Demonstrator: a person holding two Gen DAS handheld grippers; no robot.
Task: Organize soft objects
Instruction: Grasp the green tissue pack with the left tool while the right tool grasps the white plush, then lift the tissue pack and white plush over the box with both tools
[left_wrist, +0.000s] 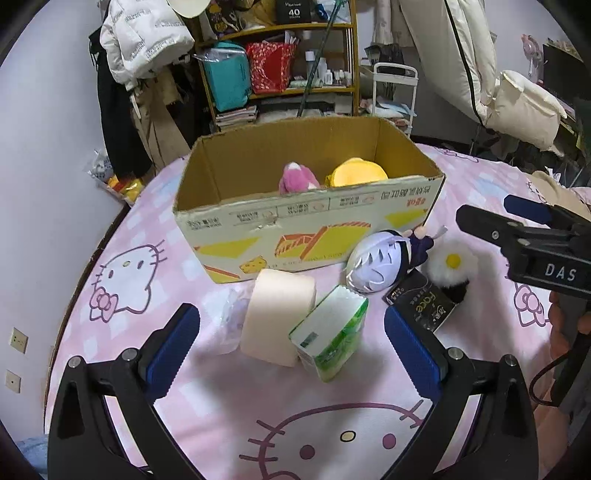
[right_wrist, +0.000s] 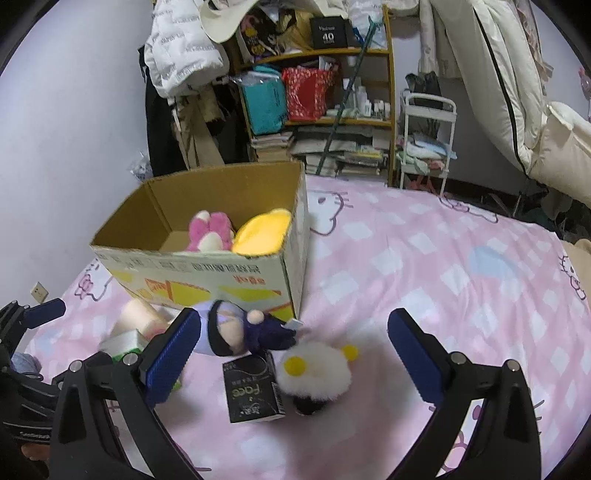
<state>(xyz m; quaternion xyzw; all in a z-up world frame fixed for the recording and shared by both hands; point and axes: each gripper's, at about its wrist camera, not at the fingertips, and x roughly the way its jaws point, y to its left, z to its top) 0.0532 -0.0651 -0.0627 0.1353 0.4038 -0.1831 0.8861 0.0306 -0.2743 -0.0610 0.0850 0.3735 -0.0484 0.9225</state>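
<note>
An open cardboard box (left_wrist: 258, 221) stands on the pink bed and holds a pink plush (left_wrist: 297, 179) and a yellow plush (left_wrist: 356, 171); both also show in the right wrist view, the pink plush (right_wrist: 210, 230) beside the yellow plush (right_wrist: 262, 230). In front of the box lie a peach roll (left_wrist: 277, 315), a green tissue pack (left_wrist: 332, 332), a white-haired doll (left_wrist: 380, 258), a black "Face" pack (left_wrist: 421, 301) and a fluffy white flower plush (left_wrist: 452, 264). My left gripper (left_wrist: 291, 343) is open around the roll and tissue pack. My right gripper (right_wrist: 290, 347) is open above the doll (right_wrist: 236, 330) and flower plush (right_wrist: 314, 371).
The bed (right_wrist: 443, 277) has a pink Hello Kitty sheet. Behind it stand a cluttered shelf (left_wrist: 280, 66), hanging coats (left_wrist: 140, 48), a white cart (right_wrist: 428, 140) and bedding (right_wrist: 517, 92). The wall (left_wrist: 44, 147) runs along the bed's left edge.
</note>
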